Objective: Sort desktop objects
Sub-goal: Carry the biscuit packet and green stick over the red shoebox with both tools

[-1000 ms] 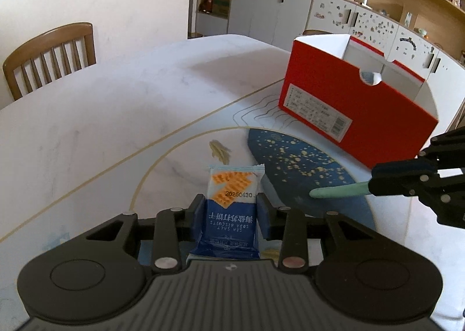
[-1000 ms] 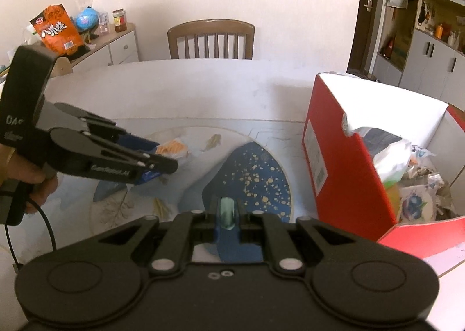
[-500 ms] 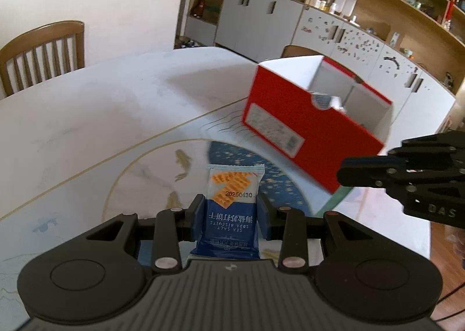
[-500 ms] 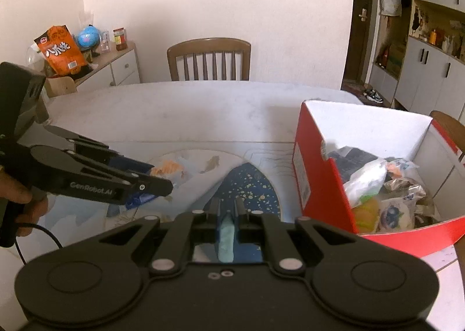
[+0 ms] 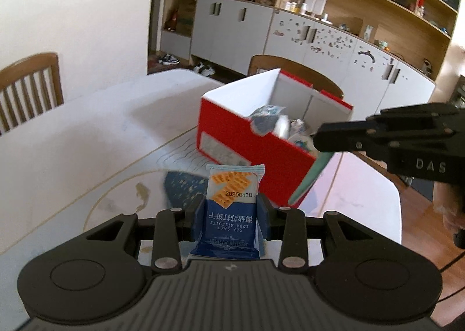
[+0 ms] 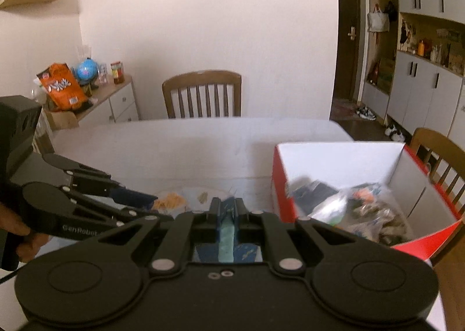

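Biscuit packet (image 5: 232, 206) gripped by left tool (image 5: 231, 209); right tool (image 6: 227, 214) pinches green strip (image 6: 226, 241), maybe toothbrush.

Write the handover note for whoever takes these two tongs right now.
Left tongs: shut on the soda biscuit packet, held off the table.
Right tongs: shut on a thin pale green strip, also off the table; what it is, I cannot tell.
Red box: open on the table, ahead and right of both tongs, already holding several wrapped items.
Done: both things picked up.
Left: carry each over the box and probably drop them in. No other loose items show on the table from here.
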